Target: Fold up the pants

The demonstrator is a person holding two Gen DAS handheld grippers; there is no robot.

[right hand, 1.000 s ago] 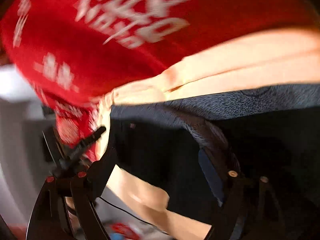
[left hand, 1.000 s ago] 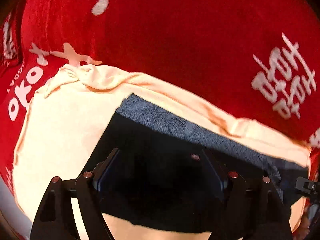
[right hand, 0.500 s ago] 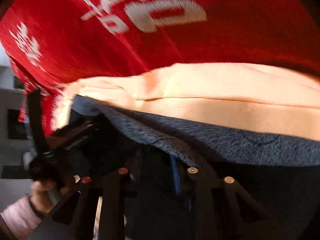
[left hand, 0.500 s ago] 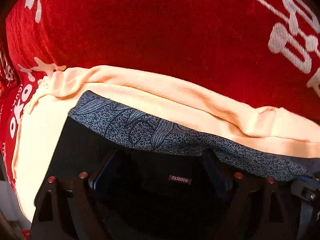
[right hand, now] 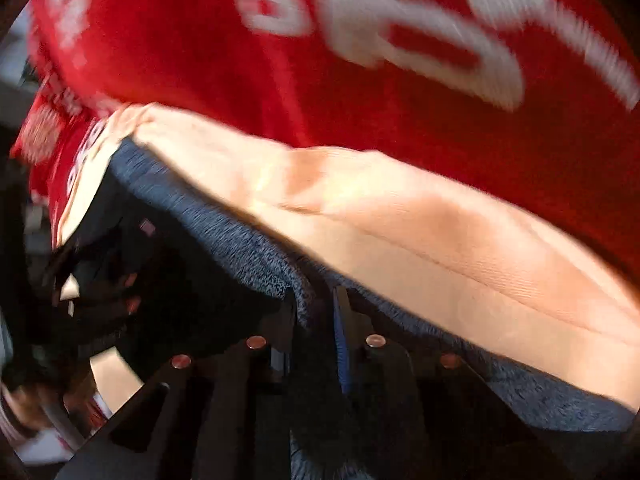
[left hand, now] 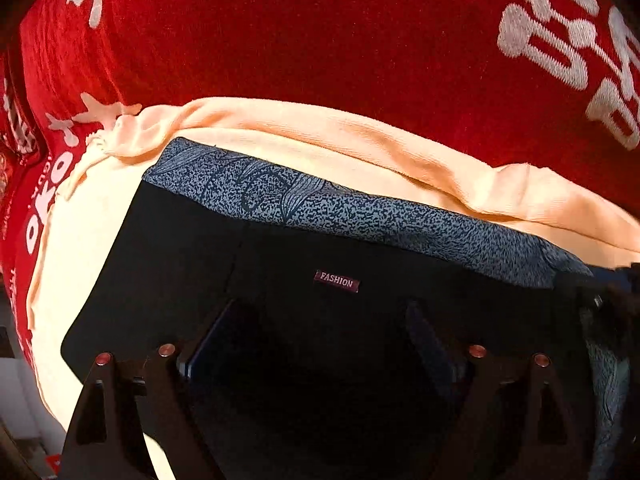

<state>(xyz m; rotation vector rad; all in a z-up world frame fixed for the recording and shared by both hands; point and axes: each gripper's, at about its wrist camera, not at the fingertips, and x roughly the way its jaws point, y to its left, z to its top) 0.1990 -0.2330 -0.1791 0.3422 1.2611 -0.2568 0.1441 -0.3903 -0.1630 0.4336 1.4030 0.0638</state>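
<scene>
Black pants (left hand: 180, 264) with a speckled blue-grey waistband (left hand: 360, 212) and a small "FASHION" label (left hand: 336, 281) lie on a peach cloth (left hand: 320, 140). My left gripper (left hand: 320, 320) is open, its fingers spread wide over the black fabric just below the label. In the right wrist view my right gripper (right hand: 314, 300) is shut on the pants' waistband (right hand: 224, 224), pinching a fold of it between the jaws. That view is blurred by motion.
A red cover with white lettering (left hand: 320, 40) lies under the peach cloth and fills the far side of both views (right hand: 280, 60). The other gripper and a hand show dimly at the left edge of the right wrist view (right hand: 80, 288).
My right gripper went from wide open to shut on the waistband. My left gripper stayed open and moved closer over the pants, so the label came into view.
</scene>
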